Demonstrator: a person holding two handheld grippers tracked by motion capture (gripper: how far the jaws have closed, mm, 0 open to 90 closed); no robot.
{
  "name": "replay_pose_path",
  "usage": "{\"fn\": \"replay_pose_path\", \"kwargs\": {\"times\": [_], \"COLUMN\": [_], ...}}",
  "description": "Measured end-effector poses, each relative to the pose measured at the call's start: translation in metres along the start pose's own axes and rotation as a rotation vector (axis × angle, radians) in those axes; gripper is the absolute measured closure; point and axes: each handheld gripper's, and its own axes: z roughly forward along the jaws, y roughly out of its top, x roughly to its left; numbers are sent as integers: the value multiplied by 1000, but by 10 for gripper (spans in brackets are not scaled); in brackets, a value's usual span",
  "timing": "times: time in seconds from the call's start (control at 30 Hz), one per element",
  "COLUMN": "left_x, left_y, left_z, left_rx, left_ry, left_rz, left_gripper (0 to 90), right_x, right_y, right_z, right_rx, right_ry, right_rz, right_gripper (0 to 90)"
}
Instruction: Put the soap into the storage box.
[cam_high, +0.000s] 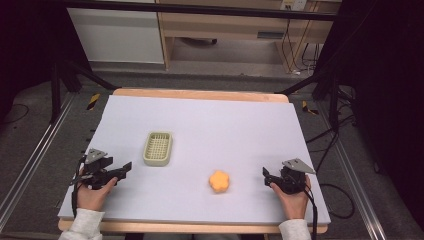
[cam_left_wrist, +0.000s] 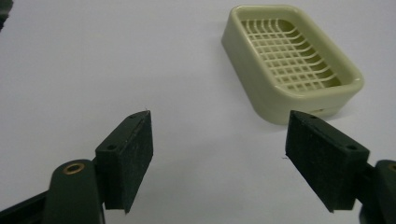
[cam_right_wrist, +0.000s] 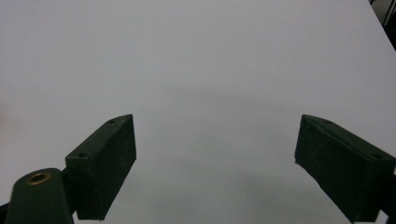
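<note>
At the near edge of the table (cam_high: 200, 115), the left gripper (cam_high: 124, 169) and the right gripper (cam_high: 265, 176) rest in the person's hands, each with jaws spread wide and holding nothing. Between them lies an orange flower-shaped piece (cam_high: 219, 181), nearer the right gripper. Farther back, just beyond the left gripper, sits a pale green basket (cam_high: 158, 148), apart from the piece.

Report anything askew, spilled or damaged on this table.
Nothing stands out. The pale green slotted plastic tray sits flat and empty, the orange flower-shaped soft piece lies intact beside it, apart, and the white tabletop shows no spill.
</note>
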Motion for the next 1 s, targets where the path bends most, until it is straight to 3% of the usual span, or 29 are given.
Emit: {"fn": "replay_pose_path", "kwargs": {"times": [0.17, 0.43, 1.0], "left_x": [-9, -23, -50], "left_y": [4, 8, 14], "left_z": [-3, -4, -2], "left_rx": [-19, -28, -13], "left_ry": [-17, -41, -89], "left_rz": [16, 54, 125], "left_gripper": [241, 242, 234], "right_x": [-2, -1, -1], "right_y": [0, 0, 0], "right_z": [-2, -2, -3], "right_rx": [-13, -14, -11], "right_ry": [5, 3, 22], "right_rz": [15, 0, 9], "right_gripper": [130, 131, 144]}}
